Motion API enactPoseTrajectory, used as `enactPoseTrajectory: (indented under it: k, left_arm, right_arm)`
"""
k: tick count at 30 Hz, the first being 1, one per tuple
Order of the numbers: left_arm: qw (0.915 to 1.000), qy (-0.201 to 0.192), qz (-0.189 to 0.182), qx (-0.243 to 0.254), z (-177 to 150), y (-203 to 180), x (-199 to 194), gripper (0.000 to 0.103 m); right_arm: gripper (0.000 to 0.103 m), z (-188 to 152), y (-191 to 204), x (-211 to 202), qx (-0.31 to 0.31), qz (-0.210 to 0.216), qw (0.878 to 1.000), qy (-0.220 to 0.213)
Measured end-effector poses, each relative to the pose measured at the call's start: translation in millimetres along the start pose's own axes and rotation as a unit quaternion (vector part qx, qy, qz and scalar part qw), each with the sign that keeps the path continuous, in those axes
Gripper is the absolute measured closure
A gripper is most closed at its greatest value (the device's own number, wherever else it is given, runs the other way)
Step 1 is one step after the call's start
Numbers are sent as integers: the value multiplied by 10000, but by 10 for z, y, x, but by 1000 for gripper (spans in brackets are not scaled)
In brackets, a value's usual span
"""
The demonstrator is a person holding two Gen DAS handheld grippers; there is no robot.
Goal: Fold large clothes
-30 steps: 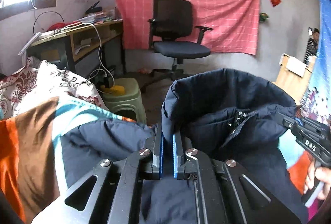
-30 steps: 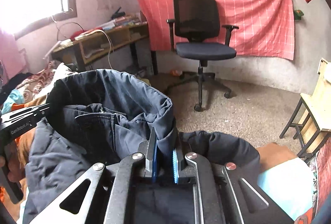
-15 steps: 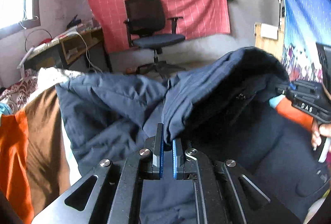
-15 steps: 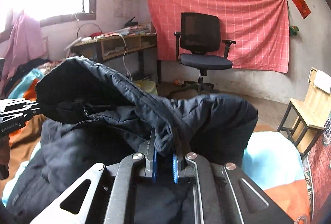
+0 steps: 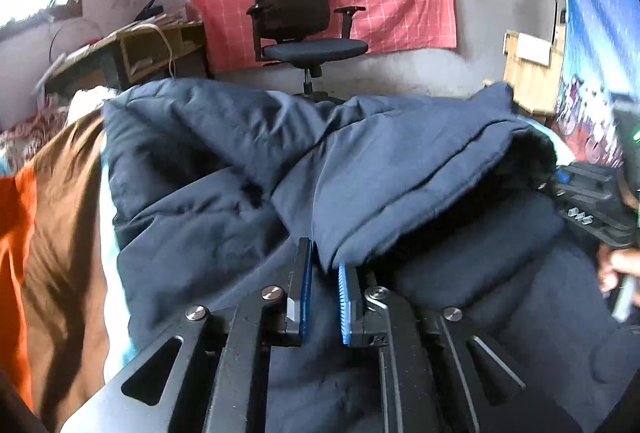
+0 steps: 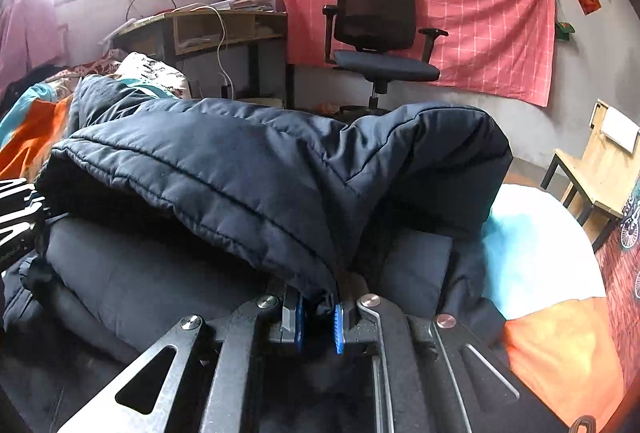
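A dark navy padded jacket (image 5: 360, 169) lies on the bed, its far part folded back over its near part. My left gripper (image 5: 325, 265) is shut on the jacket's folded edge, pinched between the blue pads. My right gripper (image 6: 318, 303) is shut on the same edge at its other end, where the jacket (image 6: 224, 169) drapes over the fingers. The right gripper also shows at the right of the left wrist view (image 5: 592, 193), with a hand below it. The left gripper's body shows at the left edge of the right wrist view (image 6: 16, 217).
The bed cover (image 5: 52, 213) is orange, brown, white and turquoise (image 6: 544, 273). A black office chair (image 6: 380, 45) stands before a red cloth on the wall (image 6: 480, 17). A cluttered desk (image 6: 208, 29) is at the left, a wooden chair (image 6: 600, 169) at the right.
Both grippers have carried the jacket's edge down and toward me, so the raised fold now lies low over the near part of the jacket. Both stay shut on it.
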State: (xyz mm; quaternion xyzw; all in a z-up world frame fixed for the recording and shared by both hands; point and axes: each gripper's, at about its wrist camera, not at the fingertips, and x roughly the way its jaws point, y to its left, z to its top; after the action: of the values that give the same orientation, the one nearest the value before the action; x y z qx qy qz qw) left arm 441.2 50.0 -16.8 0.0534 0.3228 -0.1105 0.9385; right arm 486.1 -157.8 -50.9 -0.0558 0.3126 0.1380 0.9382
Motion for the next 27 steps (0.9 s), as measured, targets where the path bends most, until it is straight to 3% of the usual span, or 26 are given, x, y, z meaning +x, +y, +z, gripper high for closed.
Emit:
enactPoseTrajectory:
  k: [4,7,14,16,20,24,26,27]
  left_arm:
    - [9994,-275,-91,-210,-158,127,-430,93]
    - [9984,-163,-90,-529,-178,209,-502,93]
    - [9896,-834,-293,-1131,309,257,-486,93]
    - [9890,-857,-500,-1102,439,215,-417,93]
    - [9952,-365,-642,-643,649,21,-7,93]
    - [9965,-297,-584,-511,557,-16,174,93]
    - [9965,-323,-618,-454,508,-6,198,93]
    - [9967,-346,-614,-411,488,-13,201,93]
  right_arm:
    - [93,-60,34,-34,-74,-79,9999,-88]
    - [93,-143,72,-67,-124,-151,9997,-176]
    - [92,-190,160,-97,-269,-366,9984,-324]
    - [92,-191,173,-116,-295,-376,9983,-339]
    - [92,-161,169,-138,-345,-347,9985,-229]
    - [89,-78,27,-290,-205,2,9998,31]
    - [88,-32,-91,-474,-72,234,9997,-45]
    - [81,5,-128,-584,-139,247,9995,-173]
